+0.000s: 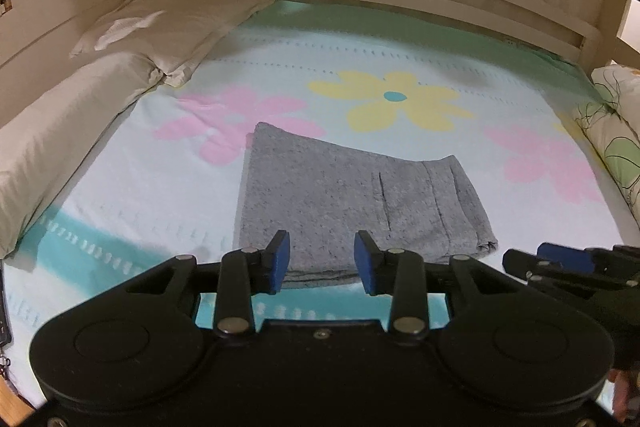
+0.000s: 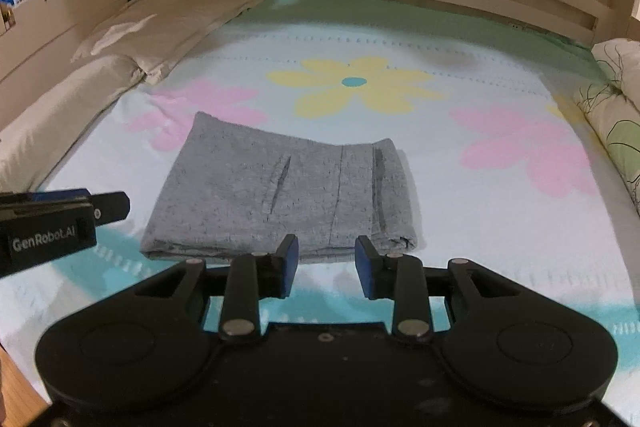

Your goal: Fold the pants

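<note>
Pants (image 1: 352, 203) folded on bedsheet (image 1: 400, 51) | left hand-held gripper (image 1: 322, 259) empty, parted | right hand-held gripper (image 2: 326, 263) likewise

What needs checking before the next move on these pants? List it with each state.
1. Left gripper empty, jaws apart: ok.
2. Right gripper empty, jaws apart: ok.
3. Gray pants folded into a compact rectangle on the bed sheet: ok.
4. Edges of the fold lined up: the near right corner bunches slightly; not ok.
5. Layers underneath lying smooth: cannot tell, hidden by the top layer.
6. Pillows at the left and the printed bedding at the right lie apart from the pants: ok.
</note>
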Motion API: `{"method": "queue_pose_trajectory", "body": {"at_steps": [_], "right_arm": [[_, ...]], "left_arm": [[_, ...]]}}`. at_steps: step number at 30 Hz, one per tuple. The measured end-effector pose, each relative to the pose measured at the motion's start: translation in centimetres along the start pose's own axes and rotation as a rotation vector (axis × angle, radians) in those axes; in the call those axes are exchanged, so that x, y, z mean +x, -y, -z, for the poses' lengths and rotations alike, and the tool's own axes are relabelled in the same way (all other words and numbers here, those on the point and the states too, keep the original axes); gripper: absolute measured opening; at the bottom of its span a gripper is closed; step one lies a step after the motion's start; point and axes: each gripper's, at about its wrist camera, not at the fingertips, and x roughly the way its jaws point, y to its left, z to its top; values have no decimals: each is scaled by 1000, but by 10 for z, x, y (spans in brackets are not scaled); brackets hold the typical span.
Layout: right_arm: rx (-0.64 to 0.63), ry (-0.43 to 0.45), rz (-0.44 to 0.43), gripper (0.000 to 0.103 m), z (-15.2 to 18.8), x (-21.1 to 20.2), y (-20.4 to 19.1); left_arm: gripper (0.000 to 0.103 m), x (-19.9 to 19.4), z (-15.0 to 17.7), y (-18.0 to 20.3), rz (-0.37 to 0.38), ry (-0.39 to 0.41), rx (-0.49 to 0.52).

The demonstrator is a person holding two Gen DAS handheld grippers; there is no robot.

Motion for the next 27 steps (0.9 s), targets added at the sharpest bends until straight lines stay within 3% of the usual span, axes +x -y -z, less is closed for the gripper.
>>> {"method": "queue_pose_trajectory", "body": {"at_steps": [27], "right_arm": [[-38,-26,4,34,1,10,-7]], "left_arm": [[46,-2,2,0,17,-23,-1]]}}
